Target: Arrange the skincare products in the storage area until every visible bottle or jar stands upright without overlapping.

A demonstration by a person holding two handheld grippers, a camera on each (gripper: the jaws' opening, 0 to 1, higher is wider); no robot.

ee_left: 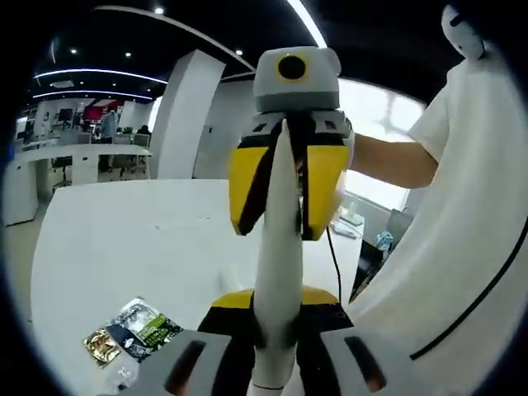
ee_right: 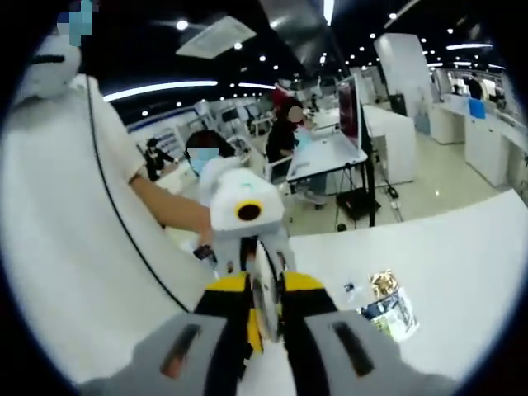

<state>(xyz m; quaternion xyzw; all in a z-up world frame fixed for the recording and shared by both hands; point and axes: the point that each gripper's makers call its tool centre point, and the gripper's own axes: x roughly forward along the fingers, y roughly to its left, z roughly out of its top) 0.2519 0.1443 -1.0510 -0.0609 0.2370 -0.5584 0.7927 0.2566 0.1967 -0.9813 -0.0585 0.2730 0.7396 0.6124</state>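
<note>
Tube [ee_left: 278, 247] is clamped upright between both grippers, left gripper [ee_left: 272, 363] and right gripper [ee_right: 262, 346]; uneven pull risks dropping it onto the near-left sachet [ee_left: 132, 330].

A white tube [ee_left: 276, 272] is pinched between both grippers over the white table [ee_left: 148, 239]; a foil packet [ee_left: 132, 332] lies nearby

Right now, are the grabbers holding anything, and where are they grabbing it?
Yes. Both hold one long white tube. The left gripper pinches one end and the right gripper pinches the other end.
</note>
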